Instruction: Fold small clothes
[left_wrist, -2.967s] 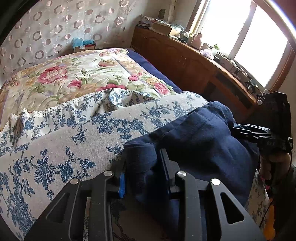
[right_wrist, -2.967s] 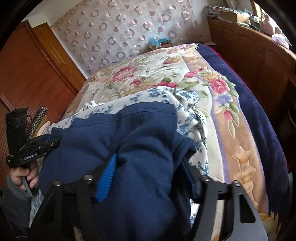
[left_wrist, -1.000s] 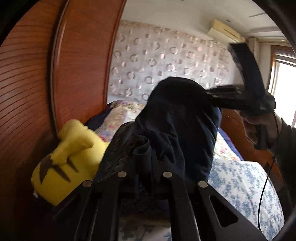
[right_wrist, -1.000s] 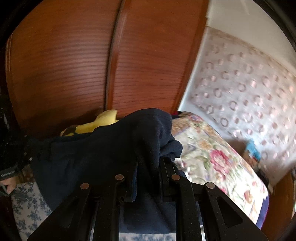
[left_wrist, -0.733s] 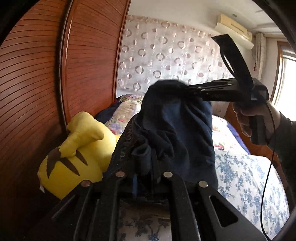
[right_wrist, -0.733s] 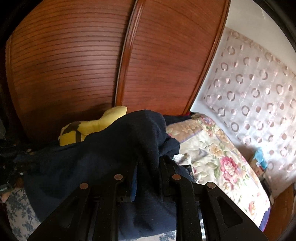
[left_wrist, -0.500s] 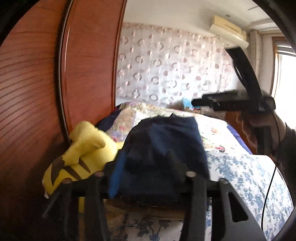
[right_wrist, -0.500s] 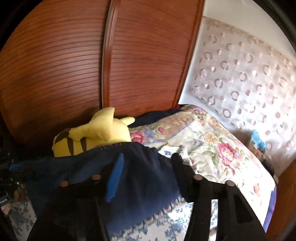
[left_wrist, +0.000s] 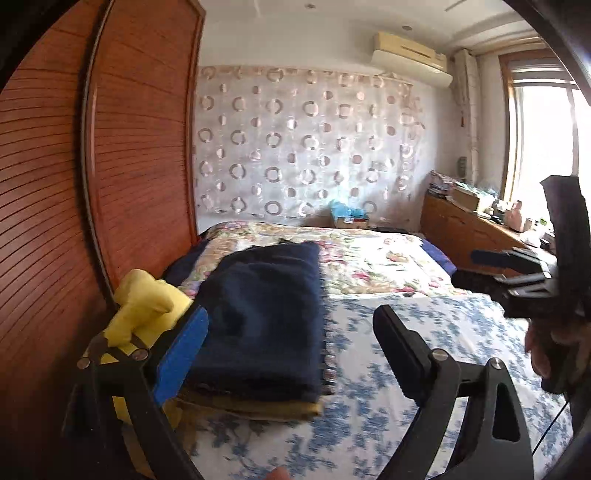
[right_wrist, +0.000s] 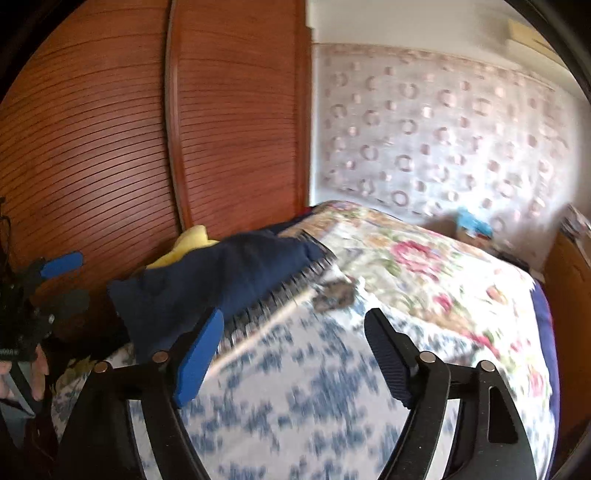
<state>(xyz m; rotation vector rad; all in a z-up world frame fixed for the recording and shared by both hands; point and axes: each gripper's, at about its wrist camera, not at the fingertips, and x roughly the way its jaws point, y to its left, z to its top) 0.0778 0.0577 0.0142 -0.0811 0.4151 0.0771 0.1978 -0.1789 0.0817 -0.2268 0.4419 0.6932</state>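
Observation:
A folded navy garment (left_wrist: 262, 317) lies on top of a small pile of folded clothes, with a mustard-coloured piece (left_wrist: 258, 408) under it, at the left edge of the bed. It also shows in the right wrist view (right_wrist: 221, 277). My left gripper (left_wrist: 291, 343) is open and empty, just in front of the pile. My right gripper (right_wrist: 291, 339) is open and empty over the blue-flowered sheet (right_wrist: 295, 398), right of the pile. The right gripper shows in the left wrist view (left_wrist: 517, 262); the left one shows in the right wrist view (right_wrist: 55, 273).
A yellow plush toy (left_wrist: 144, 306) sits left of the pile against the wooden wardrobe doors (left_wrist: 92, 184). A floral quilt (left_wrist: 369, 254) covers the far bed. A wooden cabinet (left_wrist: 465, 225) with clutter stands under the window at right.
Both grippers carried the navy garment to the left, laid it on the pile, opened and drew back. The garment now lies free.

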